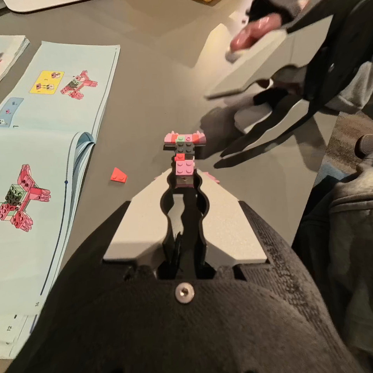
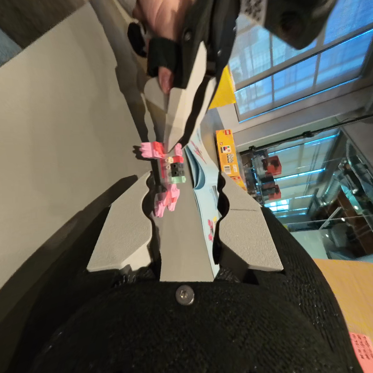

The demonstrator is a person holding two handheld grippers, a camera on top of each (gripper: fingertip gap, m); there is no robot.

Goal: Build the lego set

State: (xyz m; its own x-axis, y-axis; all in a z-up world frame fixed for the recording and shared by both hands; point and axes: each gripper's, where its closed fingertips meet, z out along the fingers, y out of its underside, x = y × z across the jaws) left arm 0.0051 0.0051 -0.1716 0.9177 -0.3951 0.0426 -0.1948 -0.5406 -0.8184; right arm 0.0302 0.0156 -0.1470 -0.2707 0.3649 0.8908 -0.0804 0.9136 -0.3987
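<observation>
A partly built lego model [image 1: 184, 145] of pink, red, dark grey and pale green bricks, with clawed limbs at its far end, is held just above the table. My left gripper [image 1: 184, 177] is shut on its near pink end. A loose red wedge plate [image 1: 119, 177] lies on the table to the left. My right gripper [image 1: 214, 129] is blurred at the upper right, turned on its side and open. In the right wrist view the right gripper [image 2: 185, 175] is open and empty around the model [image 2: 171, 173], not touching it. The left gripper [image 2: 171, 147] holds the model's far end.
An open instruction booklet [image 1: 50, 161] lies on the grey table [image 1: 151, 90] at the left; it also shows in the right wrist view [image 2: 203, 201]. A yellow lego box [image 2: 228, 153] stands beyond it. A person's finger [image 1: 256, 30] rests on the right gripper. My right fingertips sit around 5 cm from my left ones.
</observation>
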